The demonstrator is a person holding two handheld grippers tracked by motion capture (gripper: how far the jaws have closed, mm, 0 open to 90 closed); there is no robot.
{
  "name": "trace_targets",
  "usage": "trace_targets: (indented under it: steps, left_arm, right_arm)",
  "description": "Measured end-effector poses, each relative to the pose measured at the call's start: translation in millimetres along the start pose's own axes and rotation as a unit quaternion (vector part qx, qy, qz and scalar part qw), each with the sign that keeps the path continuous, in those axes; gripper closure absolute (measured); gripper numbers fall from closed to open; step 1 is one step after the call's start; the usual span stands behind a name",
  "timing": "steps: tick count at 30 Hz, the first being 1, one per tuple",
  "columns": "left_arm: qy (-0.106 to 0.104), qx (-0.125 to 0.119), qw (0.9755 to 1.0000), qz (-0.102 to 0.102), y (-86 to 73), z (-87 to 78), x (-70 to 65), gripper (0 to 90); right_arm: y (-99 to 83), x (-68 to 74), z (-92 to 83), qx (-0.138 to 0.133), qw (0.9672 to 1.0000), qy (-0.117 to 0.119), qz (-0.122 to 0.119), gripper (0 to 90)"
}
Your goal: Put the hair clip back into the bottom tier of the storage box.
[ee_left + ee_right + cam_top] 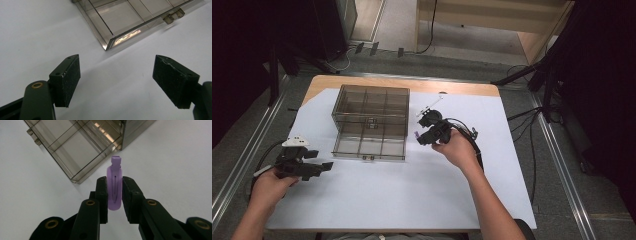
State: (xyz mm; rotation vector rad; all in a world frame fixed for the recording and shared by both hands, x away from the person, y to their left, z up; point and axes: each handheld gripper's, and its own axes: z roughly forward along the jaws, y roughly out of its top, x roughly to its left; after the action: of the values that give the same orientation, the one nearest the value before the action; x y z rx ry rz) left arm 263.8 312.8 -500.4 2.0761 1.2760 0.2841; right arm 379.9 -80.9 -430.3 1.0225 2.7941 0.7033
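The right gripper (114, 188) is clamped on a purple hair clip (114, 187), its two pads pressing the clip's flat sides. The clip's long axis runs straight out along the jaws, its hinged end poking past the tips toward the clear box (370, 121). In the high view this gripper (418, 138) hangs just off the right side of the box's pulled-out drawer (368, 148), with the clip (416, 135) showing as a small purple spot at the jaw tips. So the drawer lies to the left of the clip and close by, and the right hand (457, 147) is plainly the nearer one.

The drawer is split into small compartments by thin walls, and from here they look bare, though the tinted plastic makes that hard to be sure of. To drop the clip in, it would likely have to pass over the drawer's right wall (98, 161); that rim is the only thing in the way.

The left gripper (326, 165) rests on the white sheet (412, 195) at the near left, its jaws spread wide with nothing between them, pointing at the drawer's near left corner (107, 46). It is well apart from the clip. The left hand (269, 185) holds it low. The drawer's small front latch (172, 17) sits at its near edge.
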Motion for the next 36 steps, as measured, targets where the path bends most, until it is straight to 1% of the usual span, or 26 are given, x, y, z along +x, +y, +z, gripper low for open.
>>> trace_targets:
  steps: [2,3,5,8,13,15,19,23,30,36]
  left_arm:
    - [-0.002,0.000,1.0000,0.001,0.0,-0.5,-0.4,23.0]
    - [0.000,-0.005,1.0000,0.003,0.0,-1.3,-0.7,23.0]
    - [0.001,-0.005,1.0000,0.002,-0.1,-1.9,-0.6,23.0]
    - [0.000,-0.003,1.0000,0.002,-0.7,-1.9,-0.3,23.1]
    - [-0.001,0.000,1.0000,0.002,-1.0,-1.6,-0.7,23.1]
    - [0.000,0.001,1.0000,0.002,-1.0,-1.6,-0.8,23.0]
    - [0.001,0.000,1.0000,0.002,-1.2,-1.4,-1.2,23.0]
    - [0.001,0.000,1.0000,0.003,-1.3,-1.1,-1.4,23.0]
    - [0.000,-0.001,1.0000,0.003,-1.5,-1.3,-1.4,23.1]
    - [0.000,0.001,1.0000,0.004,-1.7,-1.6,-1.1,23.0]
  right_arm:
    - [0.8,1.2,0.3,0.002,1.0000,0.001,-0.001,77.2]
    - [2.1,3.3,2.2,0.003,1.0000,0.002,-0.004,77.2]
    - [3.1,5.2,4.2,0.004,1.0000,0.002,-0.005,77.2]
    - [4.7,8.1,6.7,0.008,0.9999,0.005,-0.006,77.2]
    - [7.4,12.2,9.0,0.008,0.9999,0.008,-0.009,77.2]
    - [8.2,12.8,9.2,0.008,0.9999,0.009,-0.012,77.2]
    - [9.8,15.0,9.7,0.005,0.9999,0.012,-0.009,77.2]
    - [12.1,17.9,11.4,0.007,0.9998,0.013,-0.015,77.1]
    - [14.9,20.3,13.4,0.007,0.9997,0.015,-0.017,77.2]
    - [18.6,23.6,17.1,0.009,0.9995,0.021,-0.020,77.2]
